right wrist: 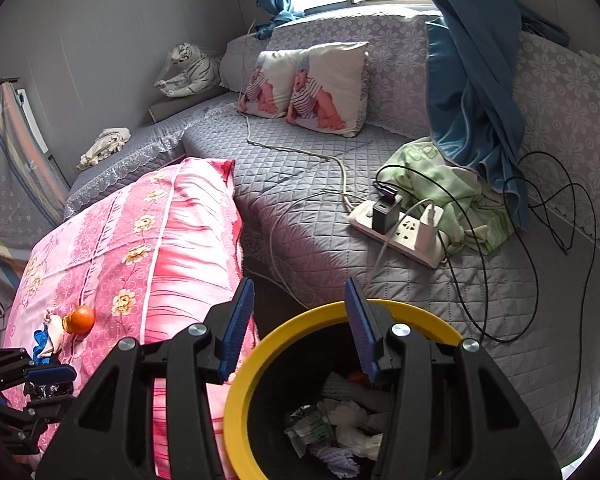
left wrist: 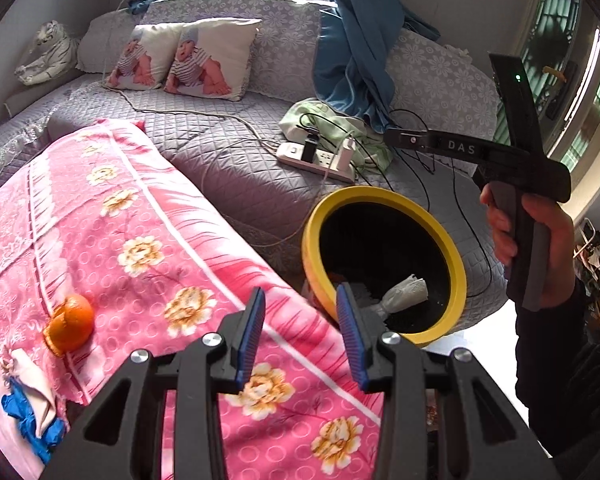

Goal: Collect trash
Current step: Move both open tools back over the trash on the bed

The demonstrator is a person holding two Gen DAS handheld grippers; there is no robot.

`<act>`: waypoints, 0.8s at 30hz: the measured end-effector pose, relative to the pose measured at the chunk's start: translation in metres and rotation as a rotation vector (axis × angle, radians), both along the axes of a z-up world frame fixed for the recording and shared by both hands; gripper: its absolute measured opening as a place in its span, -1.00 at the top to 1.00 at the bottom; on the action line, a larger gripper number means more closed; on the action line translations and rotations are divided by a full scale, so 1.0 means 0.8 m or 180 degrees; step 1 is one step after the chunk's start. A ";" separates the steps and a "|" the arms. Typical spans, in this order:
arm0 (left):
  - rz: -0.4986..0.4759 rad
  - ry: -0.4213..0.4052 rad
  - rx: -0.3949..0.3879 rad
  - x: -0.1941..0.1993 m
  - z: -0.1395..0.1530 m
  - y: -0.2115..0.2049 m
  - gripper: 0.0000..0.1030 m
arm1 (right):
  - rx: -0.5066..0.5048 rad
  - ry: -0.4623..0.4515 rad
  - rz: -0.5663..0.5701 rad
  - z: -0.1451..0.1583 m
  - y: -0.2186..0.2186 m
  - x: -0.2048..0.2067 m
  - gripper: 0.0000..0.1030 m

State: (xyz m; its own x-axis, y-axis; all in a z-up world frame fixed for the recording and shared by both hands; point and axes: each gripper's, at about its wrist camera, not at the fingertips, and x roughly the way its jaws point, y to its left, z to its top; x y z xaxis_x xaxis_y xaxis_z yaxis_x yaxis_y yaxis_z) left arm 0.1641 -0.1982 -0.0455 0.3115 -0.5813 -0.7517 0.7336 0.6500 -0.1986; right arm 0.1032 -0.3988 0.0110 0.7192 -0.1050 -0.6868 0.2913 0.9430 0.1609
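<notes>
A yellow-rimmed black bin (left wrist: 456, 264) stands beside the bed and holds white tissue (left wrist: 406, 293) and other crumpled wrappers (right wrist: 312, 428). An orange peel (left wrist: 70, 324) lies on the pink floral quilt (left wrist: 140, 240), with a pale tissue (left wrist: 36, 384) and a blue wrapper (left wrist: 24, 420) next to it. My left gripper (left wrist: 302, 336) is open and empty above the quilt's edge, right of the peel. My right gripper (right wrist: 298, 328) is open and empty, right over the bin's yellow rim (right wrist: 236, 396). The left gripper's fingertips (right wrist: 48, 374) also show in the right wrist view.
A white power strip (right wrist: 396, 228) with chargers and black cables (right wrist: 540, 240) lies on the grey quilted bed (right wrist: 300, 152). A green cloth (right wrist: 452, 188), a hanging blue curtain (right wrist: 472, 80), two baby-print pillows (right wrist: 320, 84) and a toy tiger (right wrist: 188, 72) lie farther back.
</notes>
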 end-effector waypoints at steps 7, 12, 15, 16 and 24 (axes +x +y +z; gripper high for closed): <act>0.0537 -0.0051 0.0050 0.014 0.010 0.105 0.32 | 0.0006 0.0007 0.0420 0.000 0.074 0.037 0.07; 0.0920 -0.0035 0.0103 0.019 0.008 0.181 0.32 | 0.0011 0.0035 0.0717 -0.002 0.130 0.062 0.06; 0.1106 -0.0023 0.0140 0.020 0.002 0.220 0.32 | 0.0008 0.0065 0.0894 -0.006 0.163 0.076 0.05; 0.1159 -0.0012 0.0140 0.021 0.000 0.231 0.32 | 0.0003 0.0078 0.0951 -0.007 0.174 0.081 0.05; 0.1410 0.0118 0.0126 0.012 -0.021 0.293 0.32 | -0.0038 0.0205 0.1334 -0.021 0.249 0.109 0.04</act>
